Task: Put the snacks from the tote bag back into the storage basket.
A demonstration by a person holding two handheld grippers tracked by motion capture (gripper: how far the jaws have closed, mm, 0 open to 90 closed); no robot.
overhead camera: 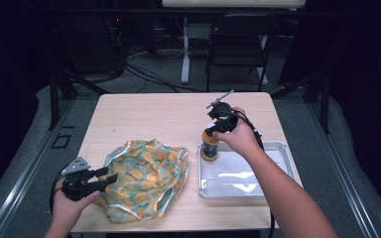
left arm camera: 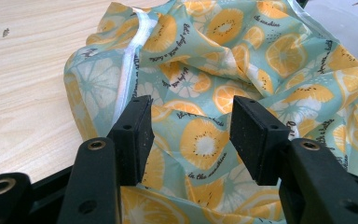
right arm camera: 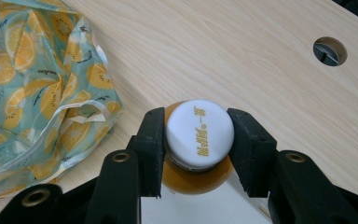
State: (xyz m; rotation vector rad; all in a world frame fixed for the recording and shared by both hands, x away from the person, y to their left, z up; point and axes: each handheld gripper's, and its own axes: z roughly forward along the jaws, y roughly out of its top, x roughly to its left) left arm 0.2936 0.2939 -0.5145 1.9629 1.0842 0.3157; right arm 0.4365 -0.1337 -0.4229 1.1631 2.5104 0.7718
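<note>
Black right gripper [right arm camera: 196,151] clamped on bottle [overhead camera: 210,145] by its white cap [right arm camera: 199,133], bottle upright at tray [overhead camera: 278,148] far-left corner. Left gripper [left arm camera: 191,135] released over fruit-print bag [overhead camera: 144,176], near-left on bench [overhead camera: 154,114]. Prob. mid-lift; next needs bag mouth opened.

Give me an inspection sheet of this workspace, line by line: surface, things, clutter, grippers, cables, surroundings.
Surface: light wood table, hole near one edge.
Job's things: crumpled orange-print bag on the table; bottle with white cap upright in the metal tray.
Clutter: nothing seen.
Grippers: left gripper open at the bag's edge; right gripper closed on the bottle's cap.
Cables: black cable trails from the right gripper.
Surroundings: dark room, folding chair behind the table, floor cables.
</note>
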